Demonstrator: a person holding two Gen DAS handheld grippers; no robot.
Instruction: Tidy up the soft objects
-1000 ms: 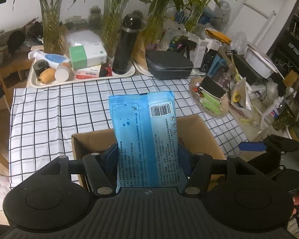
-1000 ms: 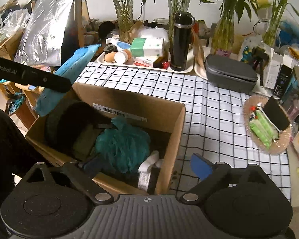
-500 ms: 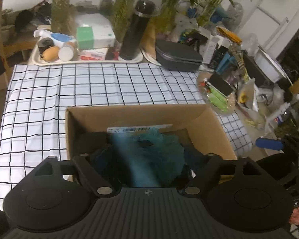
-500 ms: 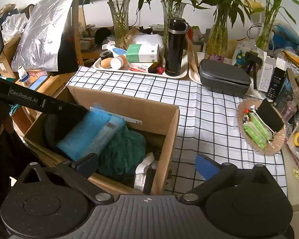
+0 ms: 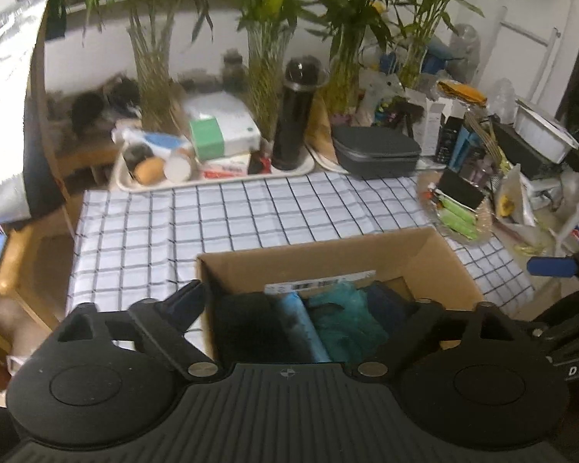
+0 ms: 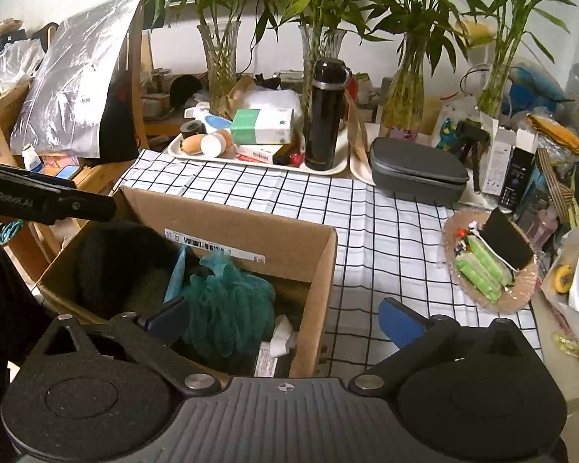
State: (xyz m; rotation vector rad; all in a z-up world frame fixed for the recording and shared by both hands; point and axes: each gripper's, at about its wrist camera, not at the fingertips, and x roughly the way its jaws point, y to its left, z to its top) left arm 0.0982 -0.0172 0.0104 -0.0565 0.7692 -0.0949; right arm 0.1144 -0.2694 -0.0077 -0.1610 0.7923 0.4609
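Note:
An open cardboard box stands on the checked cloth. Inside it a blue wipes pack stands on edge between a black fuzzy item and a teal mesh puff. My left gripper hovers over the box's near side. Its jaws are opening and the pads touch nothing. In the right wrist view the box holds the same pack, puff and black item. My right gripper is open and straddles the box's right wall, with nothing held.
At the back a tray holds a black flask, a tissue box and small bottles. Beside it are a grey case and glass vases of bamboo. A wicker dish with green packs sits at the right. A silver bag leans at the left.
My left gripper let go of the blue pack, which dropped into the box and now stands beside the teal puff. Its jaws spread wide. The right gripper barely moved.

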